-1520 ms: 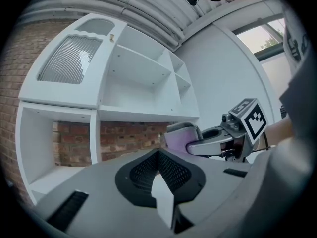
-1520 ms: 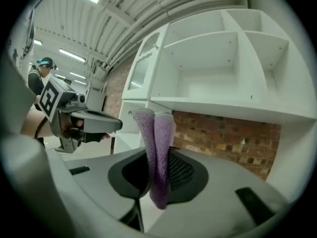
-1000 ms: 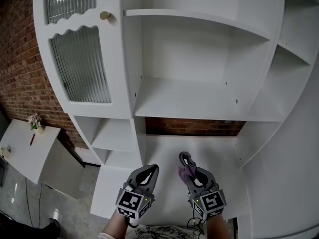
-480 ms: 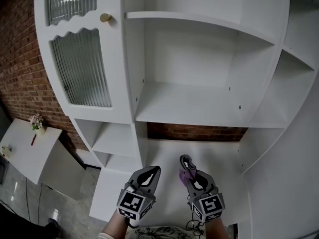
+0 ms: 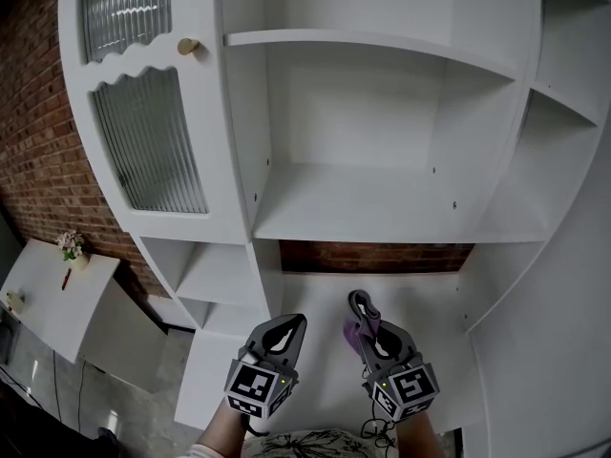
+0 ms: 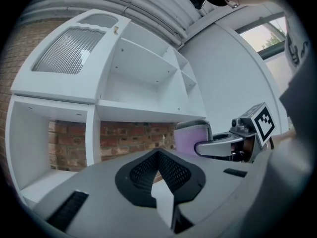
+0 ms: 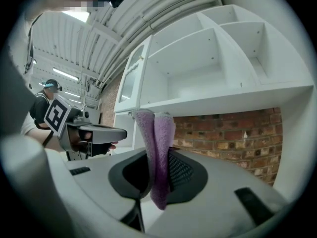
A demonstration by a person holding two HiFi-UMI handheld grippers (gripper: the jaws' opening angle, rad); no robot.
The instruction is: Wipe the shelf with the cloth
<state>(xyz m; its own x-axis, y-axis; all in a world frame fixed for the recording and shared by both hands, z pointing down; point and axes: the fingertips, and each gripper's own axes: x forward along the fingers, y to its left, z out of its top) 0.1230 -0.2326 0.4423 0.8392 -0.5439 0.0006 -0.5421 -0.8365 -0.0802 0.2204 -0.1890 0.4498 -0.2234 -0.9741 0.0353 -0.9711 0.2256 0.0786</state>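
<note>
Two claws low before white shelf unit [image 5: 353, 208]: right claw [image 5: 363, 315] pinches folded purple cloth [image 7: 159, 148]; left claw [image 5: 284, 330] jaws together.

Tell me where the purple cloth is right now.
The folded purple cloth is pinched in the right claw, low in the head view, beside the left claw and before the white shelf unit.

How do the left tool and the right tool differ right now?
The right tool is shut on a folded purple cloth; the left tool is shut with nothing between its jaws. The right tool's tip sits slightly farther forward than the left tool's. Both point toward the white shelf unit, side by side.
</note>
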